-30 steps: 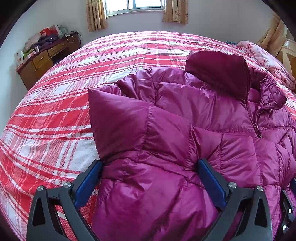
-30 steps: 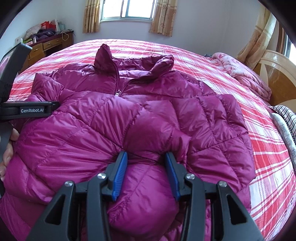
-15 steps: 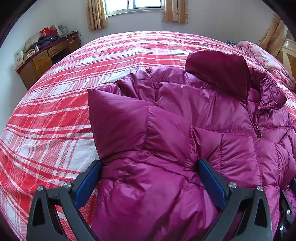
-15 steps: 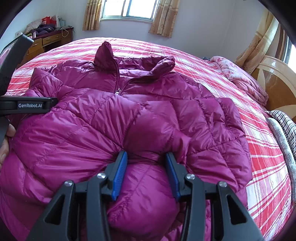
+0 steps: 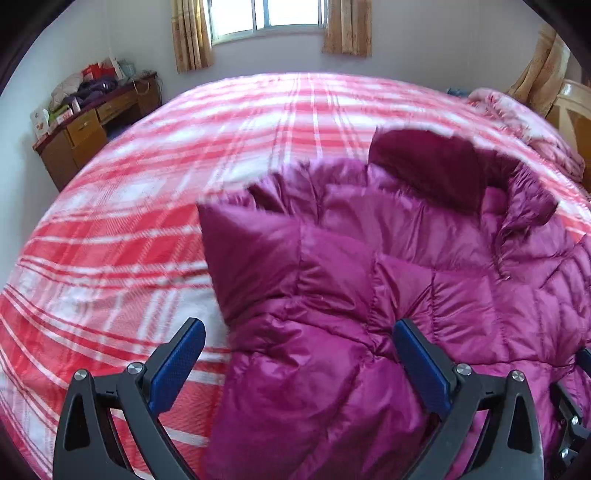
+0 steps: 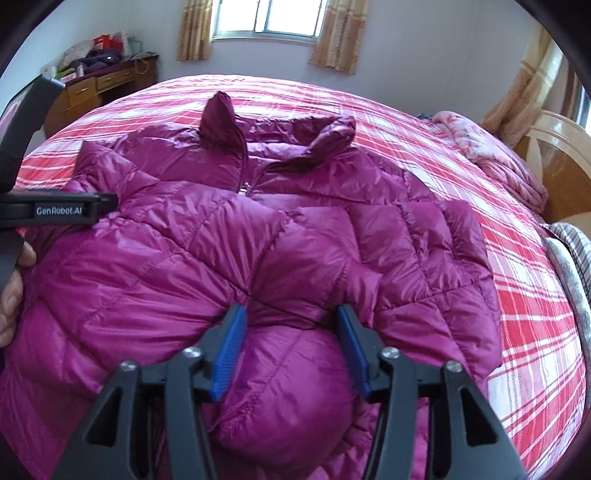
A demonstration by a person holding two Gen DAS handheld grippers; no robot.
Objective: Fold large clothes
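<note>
A magenta puffer jacket (image 6: pixel 295 206) lies front up on the red plaid bed (image 6: pixel 524 302), collar toward the window and both sleeves folded across the chest. My right gripper (image 6: pixel 290 350) hovers low over the near sleeve end (image 6: pixel 284 402). Its jaws are opening, and the puffy cuff still lies between the blue pads (image 6: pixel 229 354). My left gripper (image 5: pixel 299 362) stands wide open over the jacket's (image 5: pixel 369 295) left folded edge. Its left pad (image 5: pixel 177 362) is over bare bedspread, clear of the fabric, while the right pad (image 5: pixel 421 362) rests against the quilting. The left view is motion-blurred.
A wooden desk (image 5: pixel 85 136) piled with clutter stands at the far left wall under the window (image 5: pixel 266 14). A pink quilt (image 6: pixel 491 158) and a wooden headboard (image 6: pixel 561 155) are on the right. Striped bedding (image 6: pixel 569 258) lies at the right edge. A hand (image 6: pixel 11 295) holds the left gripper's black body (image 6: pixel 48 210).
The left gripper has lifted slightly, and its left pad has come off the jacket's edge. The right jaws have spread a little and the pinched sleeve end has puffed out.
</note>
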